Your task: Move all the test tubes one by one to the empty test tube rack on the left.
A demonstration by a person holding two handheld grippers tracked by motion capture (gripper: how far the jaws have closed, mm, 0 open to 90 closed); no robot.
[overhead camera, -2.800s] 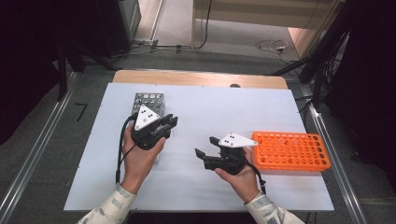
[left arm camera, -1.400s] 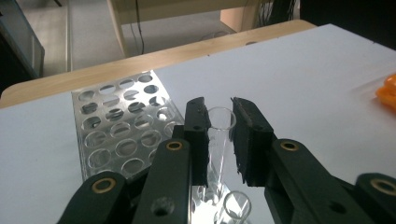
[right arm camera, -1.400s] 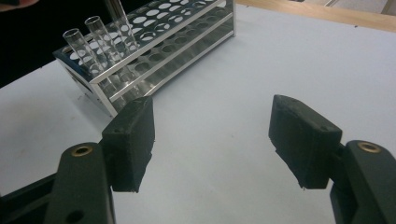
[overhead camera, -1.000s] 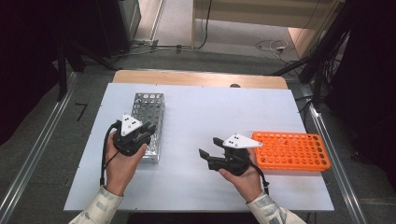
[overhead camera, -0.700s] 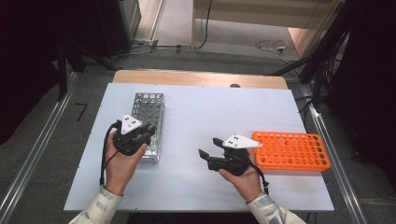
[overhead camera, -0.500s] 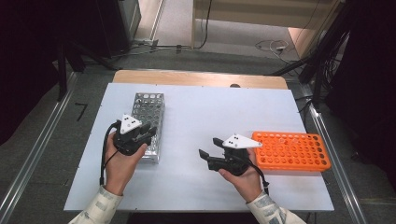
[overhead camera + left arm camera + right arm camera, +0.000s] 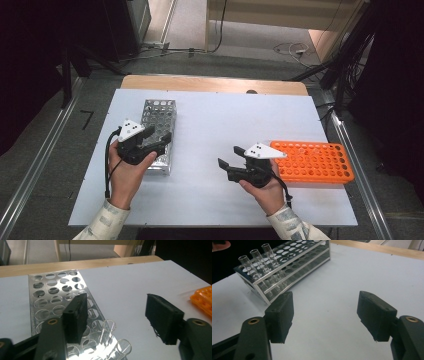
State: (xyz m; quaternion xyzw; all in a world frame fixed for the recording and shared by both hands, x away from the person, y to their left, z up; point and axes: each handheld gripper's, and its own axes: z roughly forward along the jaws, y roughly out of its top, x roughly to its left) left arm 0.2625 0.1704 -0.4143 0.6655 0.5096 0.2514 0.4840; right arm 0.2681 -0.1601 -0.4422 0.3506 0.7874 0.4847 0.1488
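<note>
Clear glass test tubes [image 7: 108,331] are seen standing upright in the near corner holes of a perforated, shiny metal tube rack [image 7: 159,131], which lies on the left part of a white table top [image 7: 215,125]. The left gripper [image 7: 159,140] is held over the rack's near end; its black jaws are spread, having just been opening, and the tube tops stand between and below them, untouched by the pads. In the right gripper view three tubes [image 7: 257,258] are counted in a row at the rack's corner.

The right gripper [image 7: 223,167] is held over bare table, its jaws spread with nothing between them. An orange plastic rack [image 7: 312,160] with many round holes lies just beside it, near the table's right edge. Open white surface is left between the two racks. A pale wooden strip [image 7: 215,84] borders the far edge.
</note>
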